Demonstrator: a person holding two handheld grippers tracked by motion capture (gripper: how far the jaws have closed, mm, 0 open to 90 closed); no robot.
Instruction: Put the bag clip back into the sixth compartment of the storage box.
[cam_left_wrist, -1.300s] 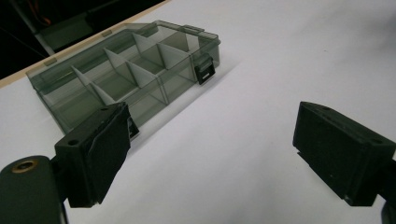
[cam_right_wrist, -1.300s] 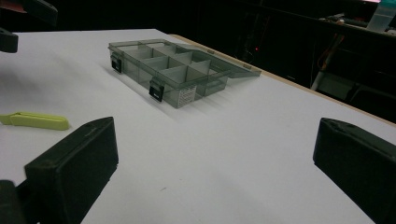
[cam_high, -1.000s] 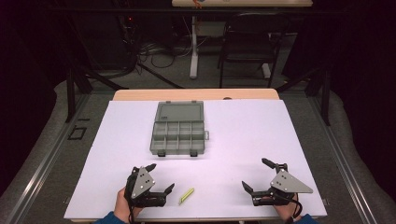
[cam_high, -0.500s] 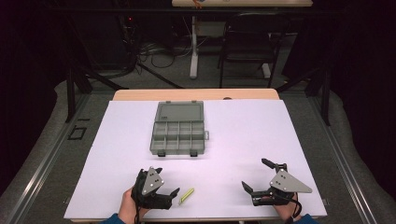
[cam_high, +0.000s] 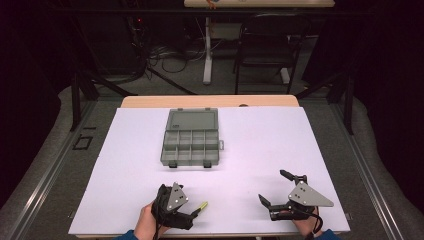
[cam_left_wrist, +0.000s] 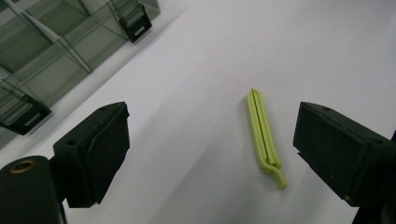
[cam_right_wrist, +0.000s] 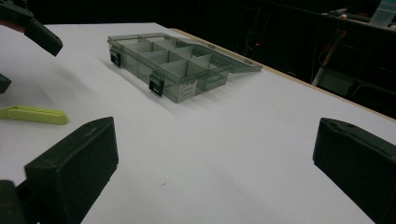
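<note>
A thin yellow-green clip (cam_high: 201, 206) lies flat on the white table near its front edge. My left gripper (cam_high: 192, 211) is just left of it, open, jaws pointing right at the clip. In the left gripper view the clip (cam_left_wrist: 262, 133) lies on the table between the two spread jaws, nearer the right one, and my left gripper (cam_left_wrist: 210, 149) touches nothing. My right gripper (cam_high: 274, 186) is open at the front right with nothing between its jaws. The right gripper view looks past my right gripper (cam_right_wrist: 215, 163) to the clip (cam_right_wrist: 33, 115) at far left.
A grey-green compartment box (cam_high: 192, 140) stands open at the table's middle back, lid laid flat behind it; it is also in the right gripper view (cam_right_wrist: 173, 65) and the left gripper view (cam_left_wrist: 51, 51). Bare white table (cam_high: 270, 135) lies around it. A chair (cam_high: 265, 45) stands beyond the far edge.
My left gripper has moved right and slightly toward the front edge, closing in on the clip, still open. The right gripper and the clip have not moved.
</note>
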